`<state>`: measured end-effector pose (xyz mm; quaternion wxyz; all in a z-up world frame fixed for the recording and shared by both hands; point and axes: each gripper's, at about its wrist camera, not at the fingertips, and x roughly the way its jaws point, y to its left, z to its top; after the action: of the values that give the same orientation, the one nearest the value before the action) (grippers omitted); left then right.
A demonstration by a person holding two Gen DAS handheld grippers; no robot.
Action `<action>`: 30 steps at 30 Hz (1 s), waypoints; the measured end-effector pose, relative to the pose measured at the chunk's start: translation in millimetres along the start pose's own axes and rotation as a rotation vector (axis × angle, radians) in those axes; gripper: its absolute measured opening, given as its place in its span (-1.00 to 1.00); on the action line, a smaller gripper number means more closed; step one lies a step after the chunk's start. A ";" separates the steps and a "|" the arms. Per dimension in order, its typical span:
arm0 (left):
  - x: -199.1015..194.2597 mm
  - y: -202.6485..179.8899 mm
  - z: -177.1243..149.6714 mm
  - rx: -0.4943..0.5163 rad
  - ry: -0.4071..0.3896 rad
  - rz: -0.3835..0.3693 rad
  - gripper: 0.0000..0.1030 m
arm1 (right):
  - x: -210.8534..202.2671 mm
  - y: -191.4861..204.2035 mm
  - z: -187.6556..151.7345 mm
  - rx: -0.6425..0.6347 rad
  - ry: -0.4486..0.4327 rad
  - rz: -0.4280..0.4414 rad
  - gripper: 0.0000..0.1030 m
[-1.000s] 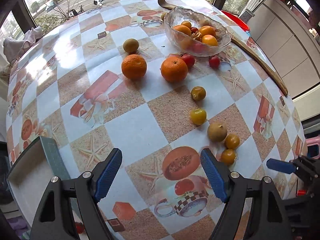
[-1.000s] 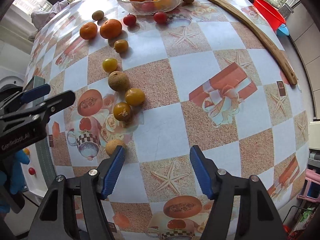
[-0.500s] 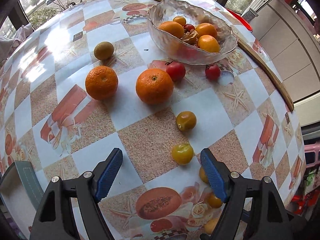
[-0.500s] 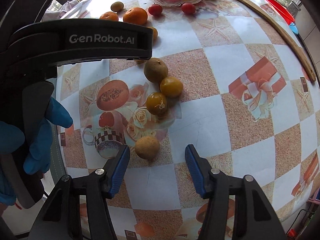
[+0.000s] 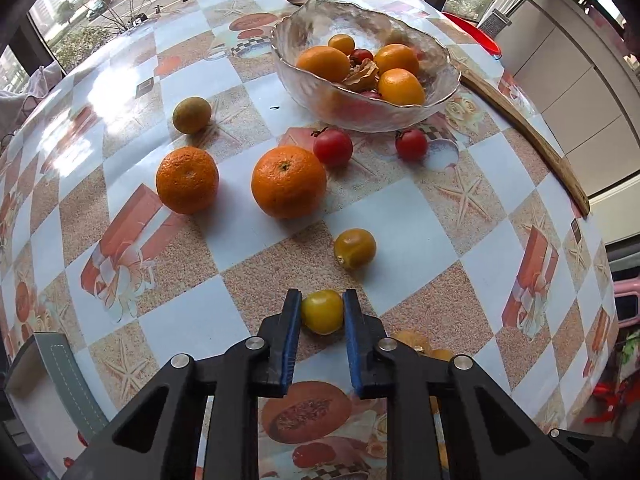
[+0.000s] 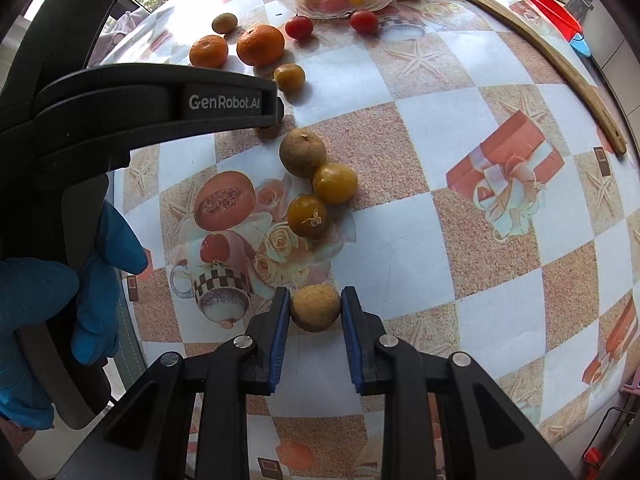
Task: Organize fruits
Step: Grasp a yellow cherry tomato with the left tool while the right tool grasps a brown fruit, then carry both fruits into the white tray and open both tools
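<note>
The left gripper (image 5: pixel 322 312) has its jaws clamped on a small yellow tomato (image 5: pixel 322 312) that sits on the tabletop (image 5: pixel 400 220); the tomato is round, with no long axis to tell. The right gripper (image 6: pixel 315 307) is closing its jaws on a tan longan (image 6: pixel 315 307), the blue pads touching both its sides; it too is round and rests on the tabletop. Just beyond the yellow tomato lies an orange tomato (image 5: pixel 355 249), then two oranges (image 5: pixel 289 181) side by side, apart from each other, with two red tomatoes (image 5: pixel 333 147) near the glass bowl (image 5: pixel 304 80), which holds more fruit. Ahead of the longan, a brown fruit (image 6: pixel 303 153) and two amber tomatoes (image 6: pixel 335 183) touch in a cluster. A gloved hand (image 6: pixel 60 300) holds the left gripper at the left edge of the right wrist view. A curved wooden stick (image 6: pixel 560 60) lies along the far right.
</note>
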<state>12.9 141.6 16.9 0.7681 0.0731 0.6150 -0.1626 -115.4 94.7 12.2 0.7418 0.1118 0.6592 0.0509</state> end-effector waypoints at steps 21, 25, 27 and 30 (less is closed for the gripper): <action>-75.5 77.9 -79.8 -0.157 -0.087 -0.066 -0.57 | -33.1 3.7 -1.1 -0.041 -0.009 -0.003 -0.45; -88.4 93.4 -99.6 -0.194 -0.100 -0.052 -0.57 | -34.4 23.3 1.5 -0.069 -0.005 0.007 -0.45; -94.3 103.2 -110.5 -0.216 -0.103 -0.044 -0.57 | -33.2 35.5 2.1 -0.093 -0.002 0.013 -0.45; -102.0 120.7 -127.9 -0.257 -0.106 -0.030 -0.57 | -29.6 57.2 2.4 -0.135 0.003 0.020 -0.45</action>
<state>-83.3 310.9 75.3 0.8001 -0.0439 0.5903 -0.0975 -112.6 143.4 54.5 0.7463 0.0680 0.6541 0.1027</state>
